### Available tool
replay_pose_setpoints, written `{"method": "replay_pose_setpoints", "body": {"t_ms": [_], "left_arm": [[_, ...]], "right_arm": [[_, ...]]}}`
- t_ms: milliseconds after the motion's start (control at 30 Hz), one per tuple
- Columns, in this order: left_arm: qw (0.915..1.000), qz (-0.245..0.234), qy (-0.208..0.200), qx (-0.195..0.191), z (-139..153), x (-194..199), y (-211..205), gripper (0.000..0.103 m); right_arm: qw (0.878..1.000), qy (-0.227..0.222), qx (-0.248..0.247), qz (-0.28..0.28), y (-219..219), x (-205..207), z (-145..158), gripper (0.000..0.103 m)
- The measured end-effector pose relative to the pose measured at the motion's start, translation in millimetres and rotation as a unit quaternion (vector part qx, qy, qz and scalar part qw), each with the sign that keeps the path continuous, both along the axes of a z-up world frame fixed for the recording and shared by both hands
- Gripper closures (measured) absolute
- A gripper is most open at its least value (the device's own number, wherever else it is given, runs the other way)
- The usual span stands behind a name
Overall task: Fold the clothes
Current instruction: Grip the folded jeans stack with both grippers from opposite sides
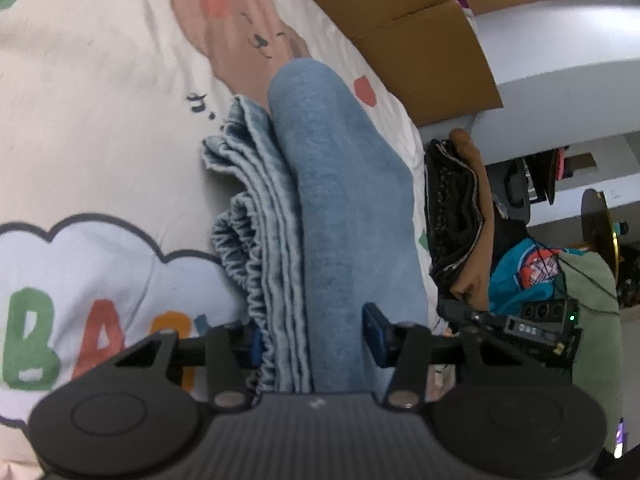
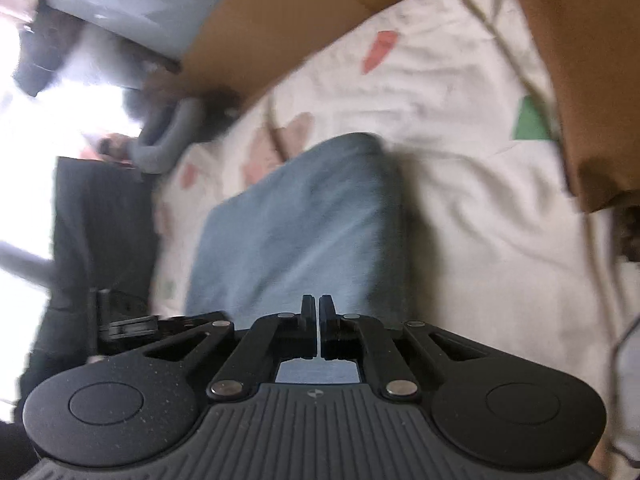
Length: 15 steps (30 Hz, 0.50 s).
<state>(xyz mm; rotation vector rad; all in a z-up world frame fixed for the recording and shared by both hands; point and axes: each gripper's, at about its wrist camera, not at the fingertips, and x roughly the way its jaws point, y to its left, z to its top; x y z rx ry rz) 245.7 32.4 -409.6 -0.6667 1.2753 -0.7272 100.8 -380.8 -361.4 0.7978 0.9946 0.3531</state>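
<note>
A folded blue garment (image 1: 340,200) lies on the printed bedsheet (image 1: 100,100), its layered denim edges (image 1: 256,200) and elastic hem showing on the left side. My left gripper (image 1: 316,338) straddles the near end of this thick bundle, with both blue pads pressed against its sides. In the blurred right wrist view the same blue bundle (image 2: 304,220) lies just beyond my right gripper (image 2: 319,312). That gripper's fingers are shut together with nothing visible between them, hovering at the bundle's near edge.
A cardboard box (image 1: 420,40) borders the sheet at the far side, and its flaps (image 2: 280,32) show in the right wrist view. A pile of dark and brown clothes (image 1: 460,216) and a teal garment (image 1: 520,272) lie to the right. Dark fabric (image 2: 100,220) hangs at the left.
</note>
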Motion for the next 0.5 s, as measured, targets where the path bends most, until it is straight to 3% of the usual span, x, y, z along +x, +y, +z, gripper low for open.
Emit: {"method": "replay_pose_setpoints", "body": {"t_ms": [33, 67, 100, 167, 500], "left_arm": [[1.0, 0.001, 0.003, -0.002, -1, 0, 1, 0.052], [1.0, 0.0, 0.007, -0.002, -2, 1, 0, 0.049], [1.0, 0.0, 0.009, -0.001, -2, 1, 0, 0.047], [0.9999, -0.002, 0.012, 0.004, -3, 2, -1, 0.044], [0.9989, 0.006, 0.036, -0.028, -21, 6, -1, 0.038]], "right_arm": [[1.0, 0.002, -0.003, -0.001, 0, 1, -2, 0.101], [1.0, 0.004, -0.005, -0.002, 1, 2, -3, 0.094], [1.0, 0.005, -0.008, -0.002, 1, 3, -5, 0.077], [1.0, 0.009, -0.013, -0.004, 1, 6, -8, 0.057], [0.999, 0.02, -0.027, -0.004, 4, 14, -20, 0.046]]}}
